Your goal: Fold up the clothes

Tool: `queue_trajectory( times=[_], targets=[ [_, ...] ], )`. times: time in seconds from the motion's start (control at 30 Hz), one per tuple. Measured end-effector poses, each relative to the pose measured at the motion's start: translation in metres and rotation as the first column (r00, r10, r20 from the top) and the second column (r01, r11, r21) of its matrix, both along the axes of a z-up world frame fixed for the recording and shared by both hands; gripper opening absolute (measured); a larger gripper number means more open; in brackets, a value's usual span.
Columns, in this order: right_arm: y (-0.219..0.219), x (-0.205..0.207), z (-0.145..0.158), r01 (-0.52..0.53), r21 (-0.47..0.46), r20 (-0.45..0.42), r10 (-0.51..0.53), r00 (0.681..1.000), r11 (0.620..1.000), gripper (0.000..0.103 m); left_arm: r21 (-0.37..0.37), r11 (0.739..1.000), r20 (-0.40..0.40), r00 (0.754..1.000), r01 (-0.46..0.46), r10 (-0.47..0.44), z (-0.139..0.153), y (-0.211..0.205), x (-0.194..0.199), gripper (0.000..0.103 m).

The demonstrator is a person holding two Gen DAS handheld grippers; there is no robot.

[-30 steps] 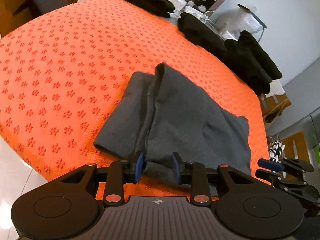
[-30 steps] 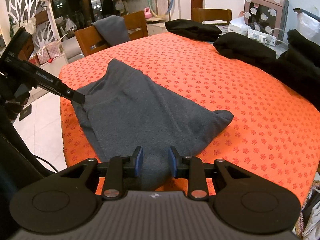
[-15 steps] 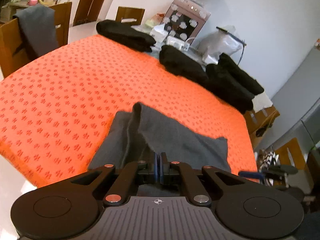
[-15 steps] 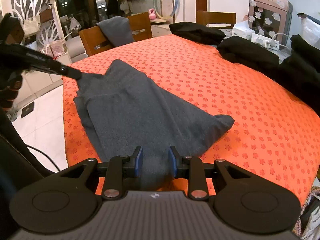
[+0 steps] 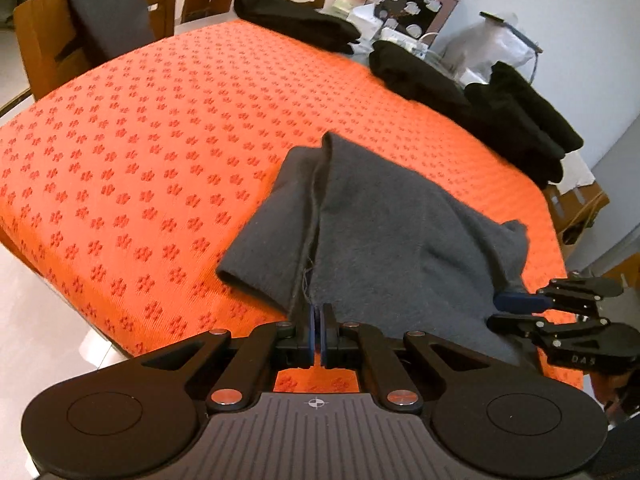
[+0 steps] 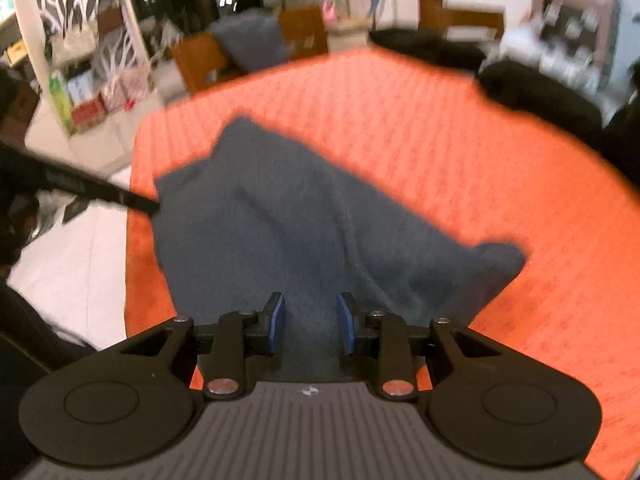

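1. Grey cloth [image 5: 384, 240] lies on the orange table cover [image 5: 160, 140], near its front edge.
2. Left gripper [image 5: 318, 334] is pinched tight on the cloth's near edge.
3. Right gripper [image 6: 311, 326] has just opened a bit; cloth sits between its blue pads [image 6: 277, 322], but the blurry view seems to show no squeeze.
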State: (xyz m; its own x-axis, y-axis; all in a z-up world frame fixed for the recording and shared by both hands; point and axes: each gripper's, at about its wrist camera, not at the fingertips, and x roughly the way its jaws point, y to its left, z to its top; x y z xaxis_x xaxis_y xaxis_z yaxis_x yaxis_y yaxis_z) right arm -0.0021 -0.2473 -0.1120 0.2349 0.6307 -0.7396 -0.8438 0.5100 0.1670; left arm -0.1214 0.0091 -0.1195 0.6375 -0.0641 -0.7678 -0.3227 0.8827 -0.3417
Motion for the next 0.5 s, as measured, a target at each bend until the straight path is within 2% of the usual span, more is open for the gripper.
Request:
queue_trajectory(
  times=[0.1,0.17,0.27,0.37,0.5],
  targets=[
    [0.003,0.004,0.003,-0.030,0.006,-0.049,0.031,0.998,1.000,0.037,-0.003,1.000,0.002,1.000,-0.005,0.005,-0.002,0.000,-0.002,0.005],
    [0.000,0.003,0.015,-0.026,0.038,-0.023,0.027,0.999,0.999,0.037,-0.005,1.000,0.007,1.000,-0.006,0.006,-0.001,0.001,-0.004,0.005],
    [-0.002,0.003,0.018,-0.003,0.036,0.003,0.003,1.000,0.999,0.038,-0.007,1.000,0.009,1.000,-0.012,0.012,0.000,0.002,-0.006,0.005],
    [-0.001,-0.001,0.000,-0.017,-0.018,-0.071,0.015,0.997,1.000,0.038,-0.023,1.000,0.023,1.000,-0.014,0.014,0.004,0.004,-0.009,0.006],
    [-0.011,-0.023,0.006,-0.056,0.021,-0.106,0.058,0.993,0.998,0.038,-0.018,1.000,0.084,0.996,0.011,-0.010,0.024,0.006,-0.013,0.008]
  ],
)
